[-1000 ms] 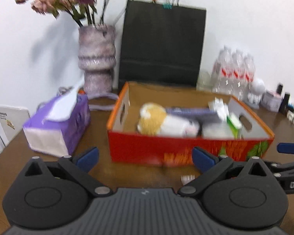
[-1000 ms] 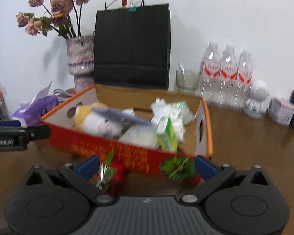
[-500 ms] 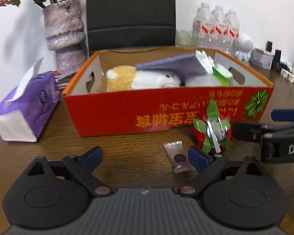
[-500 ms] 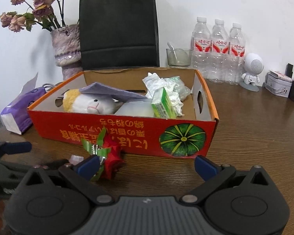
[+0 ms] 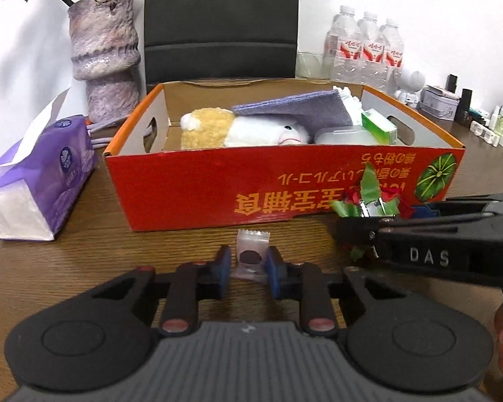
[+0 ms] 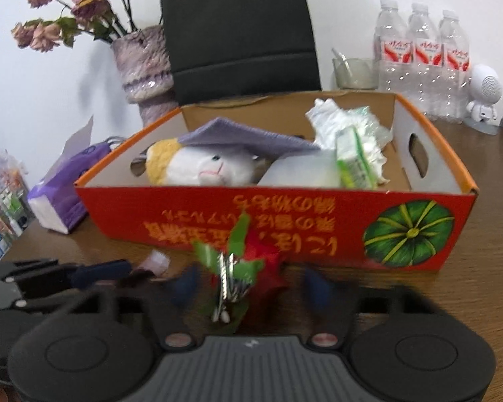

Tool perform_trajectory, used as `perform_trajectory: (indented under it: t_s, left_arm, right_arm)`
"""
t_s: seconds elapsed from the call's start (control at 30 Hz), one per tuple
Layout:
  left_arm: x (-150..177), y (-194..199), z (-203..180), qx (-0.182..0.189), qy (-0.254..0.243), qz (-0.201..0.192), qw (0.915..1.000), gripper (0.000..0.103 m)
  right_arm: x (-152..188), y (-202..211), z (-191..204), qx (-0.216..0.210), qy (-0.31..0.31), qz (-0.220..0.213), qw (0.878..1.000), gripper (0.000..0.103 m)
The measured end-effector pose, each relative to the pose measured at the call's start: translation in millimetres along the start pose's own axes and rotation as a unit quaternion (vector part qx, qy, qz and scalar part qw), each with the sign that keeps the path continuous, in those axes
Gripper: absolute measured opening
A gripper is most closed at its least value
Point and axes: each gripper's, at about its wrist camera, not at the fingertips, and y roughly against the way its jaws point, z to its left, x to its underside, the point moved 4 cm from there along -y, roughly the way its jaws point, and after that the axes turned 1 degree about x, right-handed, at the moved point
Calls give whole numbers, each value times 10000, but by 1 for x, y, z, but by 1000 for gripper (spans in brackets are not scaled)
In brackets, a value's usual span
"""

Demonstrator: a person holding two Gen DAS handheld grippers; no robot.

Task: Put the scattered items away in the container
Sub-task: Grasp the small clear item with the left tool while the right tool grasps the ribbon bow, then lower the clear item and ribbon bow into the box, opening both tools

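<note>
A red cardboard box stands on the brown table, holding a plush toy, a purple cloth and packets. In front of it lies a small clear candy packet. My left gripper is closing on the packet, and its blue pads touch the packet's two sides. A red rose ornament with green leaves lies to the right. My right gripper, blurred, is closing with the rose between its fingers; a gap still shows on the right side.
A purple tissue pack lies left of the box. Behind it stand a vase of dried flowers, a black paper bag and water bottles. Small white and black items crowd the far right.
Both grippers sank toward the table in front of the box. The left jaws went from wide apart to closed around the candy packet. The right jaws narrowed around the rose.
</note>
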Motion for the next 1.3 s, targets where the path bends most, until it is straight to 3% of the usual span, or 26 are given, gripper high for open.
perform_trajectory:
  t_s: [0.27,0.8,1.07,1.3]
  left_arm:
    - [2,4,3,87,180,-32,9998,23]
    - [-11,35,7,200,332,-488,9981,23]
    - [-30,78,11,196,492,-1136,9921,22]
    - [-69,97,8,253,611,-1605,9848,22]
  right_arm:
    - [3,21,-4,-58,39,-232,9997,36]
    - [-1,35,-1,-119,68,-394,9991,36]
    - [-8,66,2,-102,219,-737,9970,36]
    - [-40,89,-1,28,241,-1183,9927,36]
